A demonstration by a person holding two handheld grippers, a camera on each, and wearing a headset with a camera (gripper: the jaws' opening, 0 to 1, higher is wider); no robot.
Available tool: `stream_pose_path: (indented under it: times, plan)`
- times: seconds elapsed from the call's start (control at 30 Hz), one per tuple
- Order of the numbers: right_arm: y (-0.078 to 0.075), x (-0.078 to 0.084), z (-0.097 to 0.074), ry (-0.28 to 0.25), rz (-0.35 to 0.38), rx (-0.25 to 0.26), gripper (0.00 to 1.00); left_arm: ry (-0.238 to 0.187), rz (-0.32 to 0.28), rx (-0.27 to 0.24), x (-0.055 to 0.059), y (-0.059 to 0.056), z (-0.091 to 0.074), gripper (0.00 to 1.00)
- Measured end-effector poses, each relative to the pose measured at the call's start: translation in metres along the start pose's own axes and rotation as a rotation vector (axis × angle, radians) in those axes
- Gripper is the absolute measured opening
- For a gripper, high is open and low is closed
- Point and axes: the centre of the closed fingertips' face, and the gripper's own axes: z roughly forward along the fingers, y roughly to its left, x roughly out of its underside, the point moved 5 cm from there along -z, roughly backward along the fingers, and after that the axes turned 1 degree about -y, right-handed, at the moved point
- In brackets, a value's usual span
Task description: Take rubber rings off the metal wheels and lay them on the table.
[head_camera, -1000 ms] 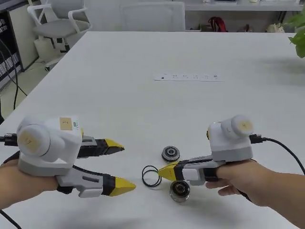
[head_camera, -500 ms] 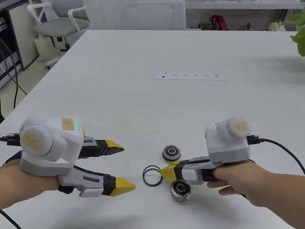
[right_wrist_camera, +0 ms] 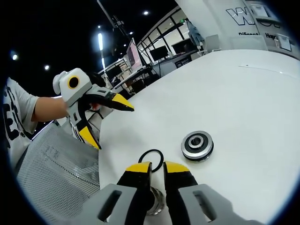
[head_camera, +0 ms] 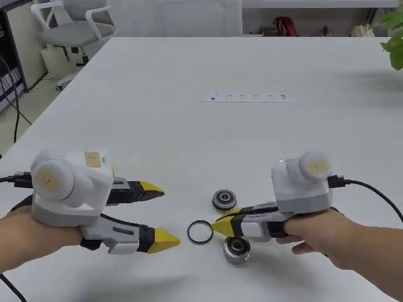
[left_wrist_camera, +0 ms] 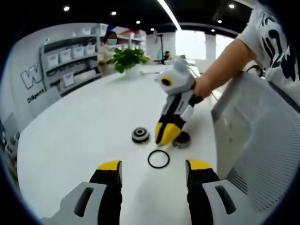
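- The left gripper (head_camera: 158, 214) is held released, its yellow-tipped jaws spread wide above the white table (head_camera: 189, 126); nothing is gripped.
- The right gripper (head_camera: 219, 226) is seen drawn almost closed, with a thin slit between the jaws and nothing in it.
- One black rubber ring (head_camera: 200, 232) is laid flat on the table, just ahead of the right gripper's tips.
- A metal wheel (head_camera: 224, 199) with its black ring still fitted is set just beyond them.
- A second, bare metal wheel (head_camera: 237, 248) is partly covered by the right gripper.
- A power strip (head_camera: 247, 97) is placed well beyond.
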Motion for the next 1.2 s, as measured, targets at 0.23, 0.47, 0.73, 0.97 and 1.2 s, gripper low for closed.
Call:
stream_pose_path:
  times: [0.23, 0.47, 0.73, 0.97, 1.2]
  plan:
    - [-0.007, -0.006, -0.011, -0.015, -0.012, 0.016, 0.09, -0.003, 0.01, 0.001, -0.007, 0.007, 0.008, 0.55]
    - [-0.018, -0.012, -0.024, -0.021, -0.057, 0.056, 0.13, -0.006, 0.013, 0.005, -0.016, 0.015, 0.02, 0.55]
    - [-0.029, -0.015, -0.029, -0.033, -0.124, 0.096, 0.18, 0.004, 0.041, 0.011, -0.023, 0.023, 0.034, 0.53]
    - [-0.033, -0.015, -0.027, -0.029, -0.16, 0.108, 0.19, 0.002, 0.055, 0.014, -0.03, 0.029, 0.046, 0.5]
    - [-0.038, -0.013, -0.024, -0.022, -0.183, 0.125, 0.2, 0.014, 0.025, 0.027, -0.025, 0.031, 0.063, 0.49]
